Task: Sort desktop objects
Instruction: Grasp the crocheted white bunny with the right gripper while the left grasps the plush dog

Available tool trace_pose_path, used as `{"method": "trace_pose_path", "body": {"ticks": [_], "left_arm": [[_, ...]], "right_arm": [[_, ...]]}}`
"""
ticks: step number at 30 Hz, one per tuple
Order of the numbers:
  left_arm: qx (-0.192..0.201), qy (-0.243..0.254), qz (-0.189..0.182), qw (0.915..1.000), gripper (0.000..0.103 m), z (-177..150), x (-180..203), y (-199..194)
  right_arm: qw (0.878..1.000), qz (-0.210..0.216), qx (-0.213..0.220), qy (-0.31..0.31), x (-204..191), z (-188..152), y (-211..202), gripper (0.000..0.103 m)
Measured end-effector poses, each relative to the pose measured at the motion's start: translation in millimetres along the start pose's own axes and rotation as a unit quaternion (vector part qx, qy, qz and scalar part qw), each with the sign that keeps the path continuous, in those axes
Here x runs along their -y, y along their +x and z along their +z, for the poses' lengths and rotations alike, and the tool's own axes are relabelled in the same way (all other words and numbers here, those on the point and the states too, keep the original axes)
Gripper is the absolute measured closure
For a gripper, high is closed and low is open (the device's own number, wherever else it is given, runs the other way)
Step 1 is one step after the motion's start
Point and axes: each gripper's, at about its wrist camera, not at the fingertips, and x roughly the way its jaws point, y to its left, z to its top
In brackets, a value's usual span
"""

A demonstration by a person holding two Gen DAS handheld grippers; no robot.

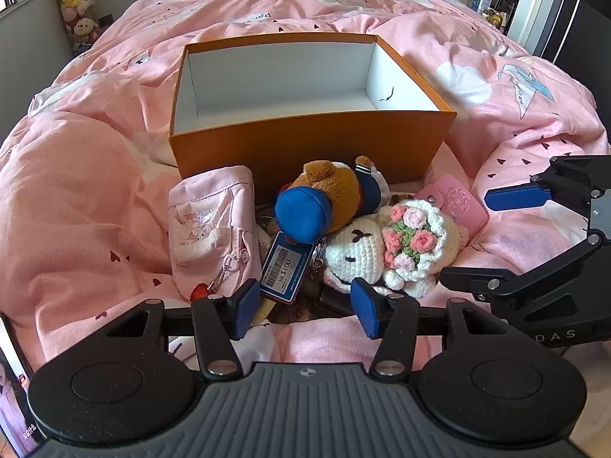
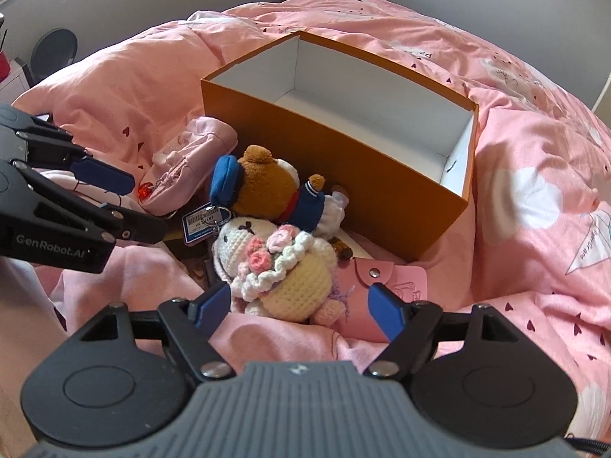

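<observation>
Blue pads of the right gripper (image 2: 301, 311) stood spread wide and clasped nothing, angled down over a crocheted white bunny (image 2: 275, 267) lying just ahead of them and partly between them on the pink duvet (image 2: 534, 198). The left gripper (image 1: 305, 307) was likewise released, its pads apart on either side of a blue price tag (image 1: 284, 267) just in front. Yarn-made and stuffed, the bunny looked light and squashy, unlikely to slip or break; its plump cream body seemed the surest place to pinch, rather than the frilled bouquet of pink roses it carried. Beyond it, touching its head, lay a brown plush bear (image 2: 267, 187) in a blue sailor cap and jacket, equally soft, best taken across the torso. To the right of the bunny sat a flat pink key pouch (image 2: 385, 282) with snap studs, stiffer and thinner. Left of the bear rested a pale pink fabric pouch (image 1: 212, 229) with a clip. Farther out, right behind the toys, stood an open orange cardboard box (image 2: 382, 175), white inside, nothing visible in it.
</observation>
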Motion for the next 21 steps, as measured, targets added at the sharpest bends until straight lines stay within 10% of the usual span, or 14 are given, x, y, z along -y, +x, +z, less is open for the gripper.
{"method": "trace_pose_path", "body": {"ticks": [21], "left_arm": [[0.013,0.002,0.008,0.9999,0.039,5,-3,8]], "right_arm": [[0.998,0.032,-0.037,-0.046,-5,10,51,0.035]]}}
